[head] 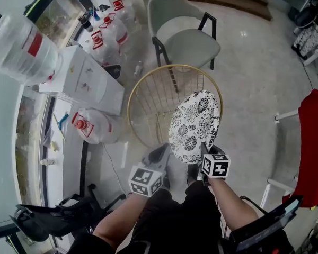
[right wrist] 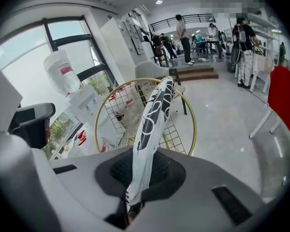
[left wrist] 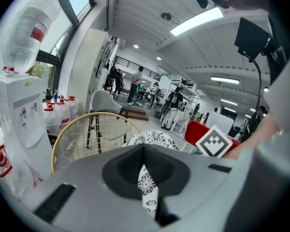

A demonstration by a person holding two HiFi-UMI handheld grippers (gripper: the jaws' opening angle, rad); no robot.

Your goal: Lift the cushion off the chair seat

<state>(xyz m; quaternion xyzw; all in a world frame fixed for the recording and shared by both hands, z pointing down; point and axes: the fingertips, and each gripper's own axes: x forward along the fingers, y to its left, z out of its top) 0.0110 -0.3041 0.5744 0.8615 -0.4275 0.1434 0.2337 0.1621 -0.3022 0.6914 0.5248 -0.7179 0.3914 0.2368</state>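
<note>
Both grippers hold the floral cushion (head: 194, 125). Left gripper (head: 160, 155) and right gripper (head: 204, 148) pinch its lower edge; the wire chair (head: 148, 102) stands beyond.

Left forearm (head: 122, 218) and right forearm (head: 232, 202) reaching up from six o'clock, left gripper (head: 164, 151) angled toward one o'clock, right gripper (head: 203, 148) toward twelve, both jaws pinched on the cushion (head: 193, 121) rim
</note>
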